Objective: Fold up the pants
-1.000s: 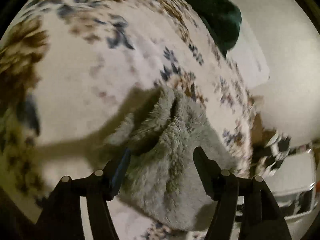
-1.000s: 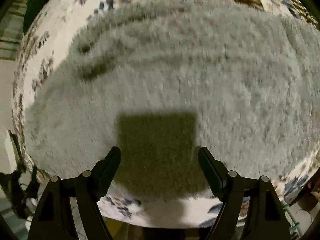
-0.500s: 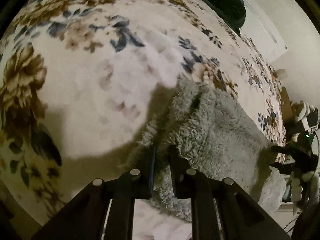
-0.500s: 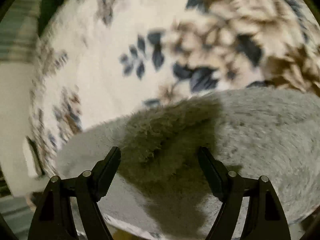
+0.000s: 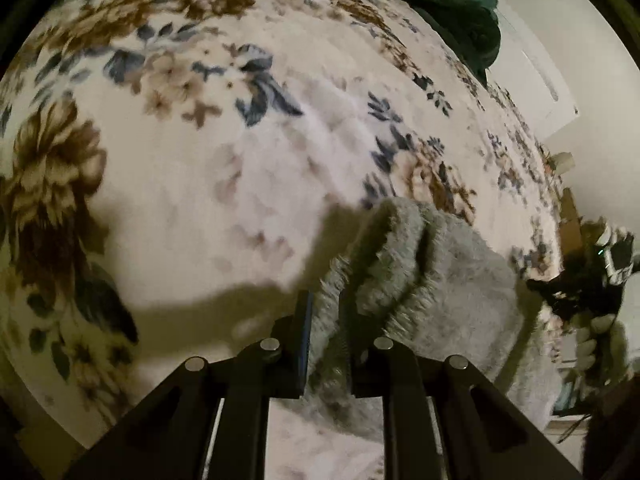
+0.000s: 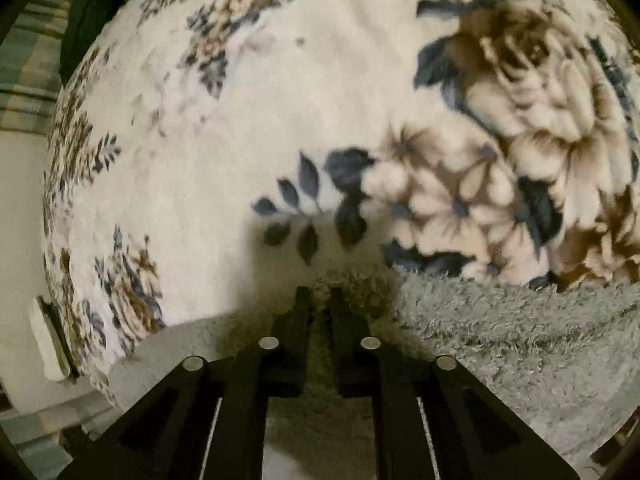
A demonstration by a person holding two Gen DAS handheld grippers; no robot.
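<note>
Both grippers clamped on pants point(image 6: 500, 340): left gripper point(image 5: 326, 320) on bunched corner, right gripper point(image 6: 320, 304) on far edge; fabric spans right, over blanket point(image 5: 200, 180).

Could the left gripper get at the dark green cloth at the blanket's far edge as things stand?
Probably not right now: the left gripper is shut on the grey fleece pants, and the green cloth lies far across the floral blanket.
</note>
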